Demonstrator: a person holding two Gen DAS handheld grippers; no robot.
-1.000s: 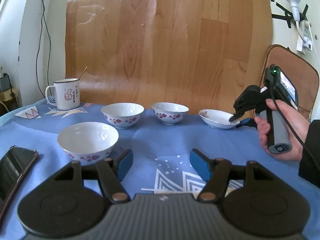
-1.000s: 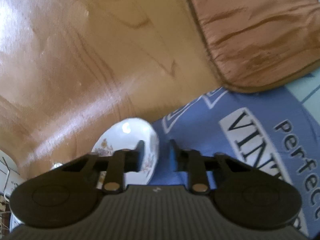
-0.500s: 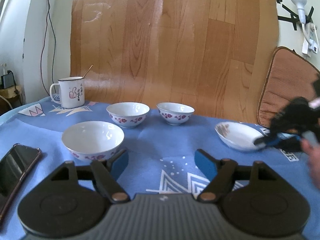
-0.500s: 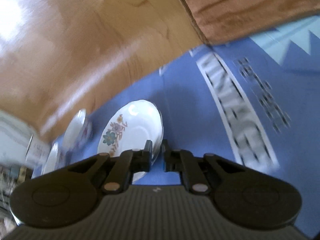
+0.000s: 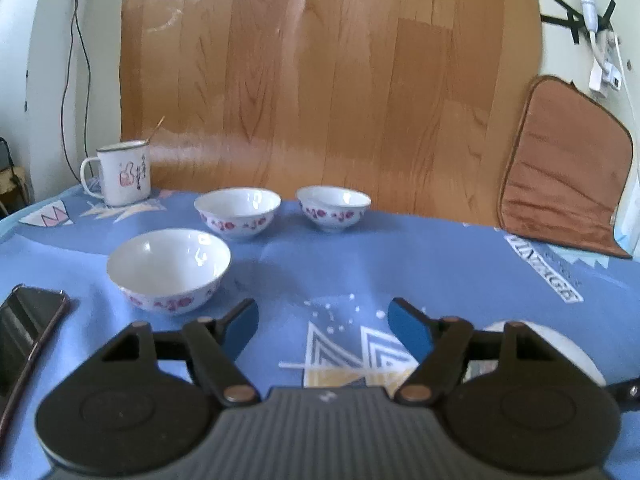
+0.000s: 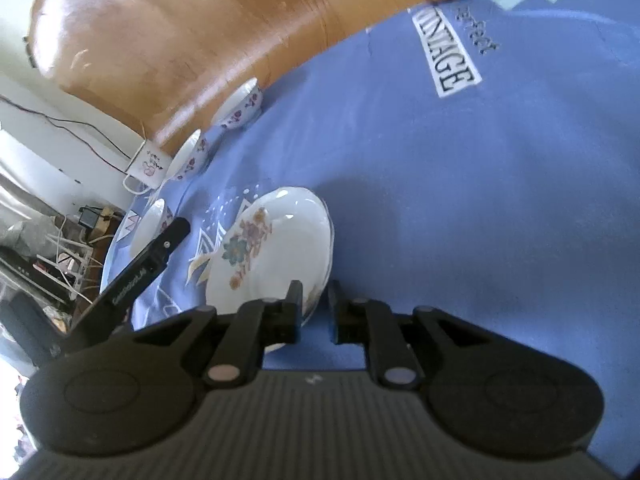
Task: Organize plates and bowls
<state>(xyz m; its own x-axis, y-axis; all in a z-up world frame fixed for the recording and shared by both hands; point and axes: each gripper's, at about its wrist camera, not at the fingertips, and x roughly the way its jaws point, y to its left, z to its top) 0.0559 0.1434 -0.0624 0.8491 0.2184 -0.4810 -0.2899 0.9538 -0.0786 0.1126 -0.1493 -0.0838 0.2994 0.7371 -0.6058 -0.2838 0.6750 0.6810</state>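
My right gripper is shut on the rim of a white floral plate and holds it low over the blue cloth; the plate's edge also shows behind my left gripper in the left wrist view. My left gripper is open and empty, hovering above the cloth. Three white bowls with red flowers stand ahead of it: a near one at left, a middle one and a far one.
An enamel mug with a stick in it stands at the back left. A phone lies at the left edge. A wooden board and a brown cushion lean on the wall behind the table.
My right gripper has carried the plate from the back right toward the near front, close beside my left gripper. The left gripper has stayed open and nearly still.
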